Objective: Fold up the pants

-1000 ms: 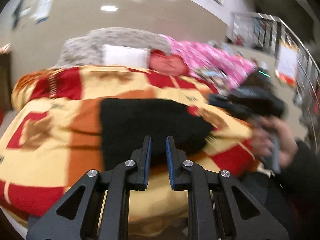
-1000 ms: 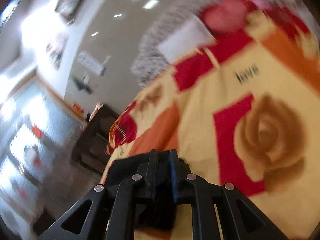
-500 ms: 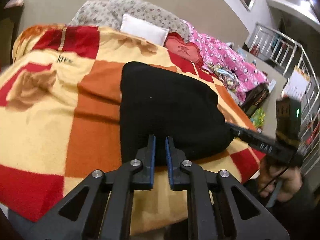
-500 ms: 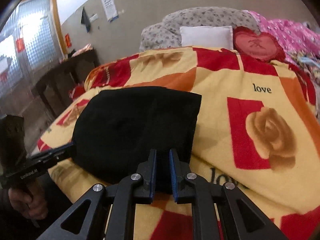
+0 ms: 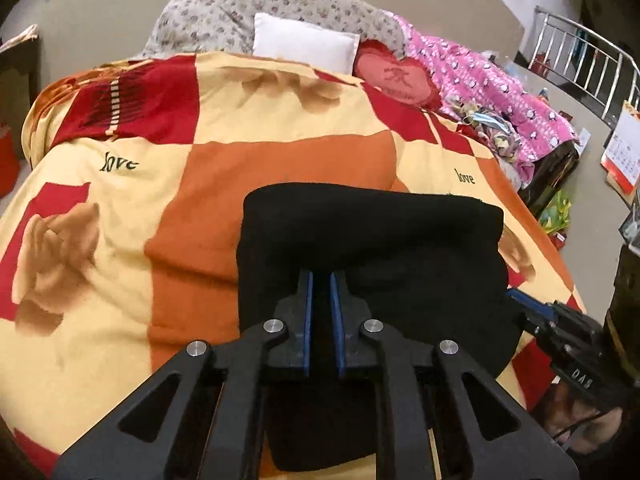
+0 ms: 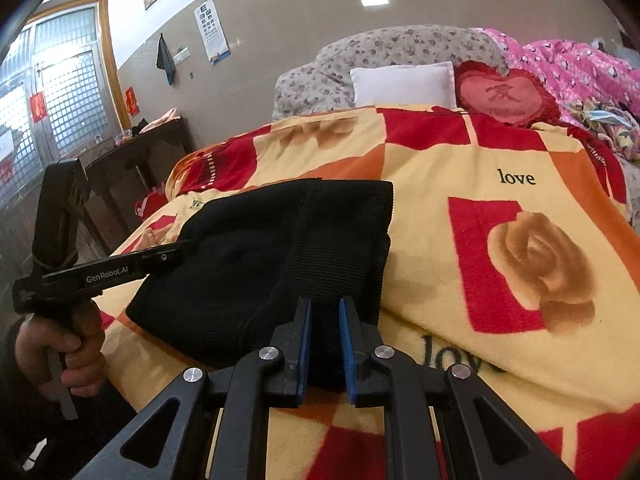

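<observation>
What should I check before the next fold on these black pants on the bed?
1. Left tool gripping the pants: ok, its blue pads are nearly closed with black cloth between them.
2. Right tool gripping the pants: ok, the ribbed edge sits between its pads.
3. Pants already folded over: ok, they lie as a compact doubled bundle.
4. Pants fully on the blanket: cannot tell, the near edge is hidden behind the tools.
5. Free blanket beyond the pants to lay the fold: ok, nothing lies on it before the white pillow.
</observation>
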### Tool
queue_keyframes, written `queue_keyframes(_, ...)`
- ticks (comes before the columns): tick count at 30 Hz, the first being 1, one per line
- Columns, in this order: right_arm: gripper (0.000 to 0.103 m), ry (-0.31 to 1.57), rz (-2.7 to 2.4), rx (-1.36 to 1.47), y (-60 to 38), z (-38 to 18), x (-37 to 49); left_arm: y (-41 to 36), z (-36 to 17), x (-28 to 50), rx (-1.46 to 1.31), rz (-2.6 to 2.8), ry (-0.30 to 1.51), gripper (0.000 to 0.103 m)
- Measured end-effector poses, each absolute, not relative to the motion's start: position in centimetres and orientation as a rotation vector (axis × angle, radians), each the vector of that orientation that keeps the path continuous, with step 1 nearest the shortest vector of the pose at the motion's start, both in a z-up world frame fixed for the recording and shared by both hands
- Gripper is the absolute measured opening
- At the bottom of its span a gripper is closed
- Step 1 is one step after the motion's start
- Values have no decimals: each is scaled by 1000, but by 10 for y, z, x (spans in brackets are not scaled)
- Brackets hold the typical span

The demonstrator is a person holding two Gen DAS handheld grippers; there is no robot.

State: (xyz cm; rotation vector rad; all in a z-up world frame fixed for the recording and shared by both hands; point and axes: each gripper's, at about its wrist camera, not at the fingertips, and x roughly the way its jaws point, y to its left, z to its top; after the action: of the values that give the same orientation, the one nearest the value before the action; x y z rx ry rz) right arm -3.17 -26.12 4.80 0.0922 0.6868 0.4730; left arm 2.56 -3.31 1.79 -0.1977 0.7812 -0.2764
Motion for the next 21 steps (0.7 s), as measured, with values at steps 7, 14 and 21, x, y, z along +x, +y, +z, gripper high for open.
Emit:
queue_keyframes(7, 12, 680, 470, 97, -262, 47, -33, -19, 54, 45, -254, -269, 712, 10)
queue_keyframes(14, 12, 677, 480, 108, -264, 46, -33, -15, 19, 92, -214, -177, 875, 13)
queue_keyframes(21, 14, 674, 485, 130, -267, 47, -34, -25, 60, 42, -176, -194, 670, 12)
